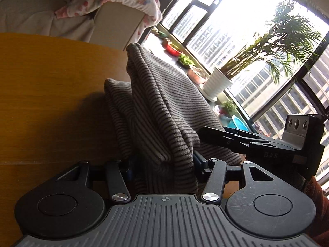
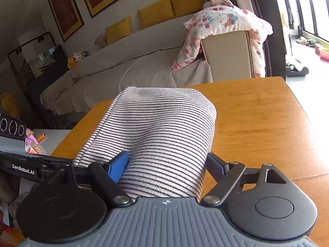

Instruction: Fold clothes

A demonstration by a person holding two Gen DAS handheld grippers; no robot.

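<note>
both grippers level over wooden table, left gripper and right gripper clamping striped cloth

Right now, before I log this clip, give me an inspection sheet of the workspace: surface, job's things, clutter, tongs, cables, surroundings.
Surface: wooden table, bare where visible.
Job's things: one striped garment, bunched and raised off the table, held between both tongs.
Clutter: nothing seen on the table; small items lie on a low white surface beside it.
Tongs: left tongs closed on the garment's folds; right tongs have thick cloth between the fingers, blue pad pressed against it.
Cables: nothing seen.
Surroundings: sofa with yellow cushions, a floral quilt draped over its arm, framed pictures, a window with potted plants.
</note>
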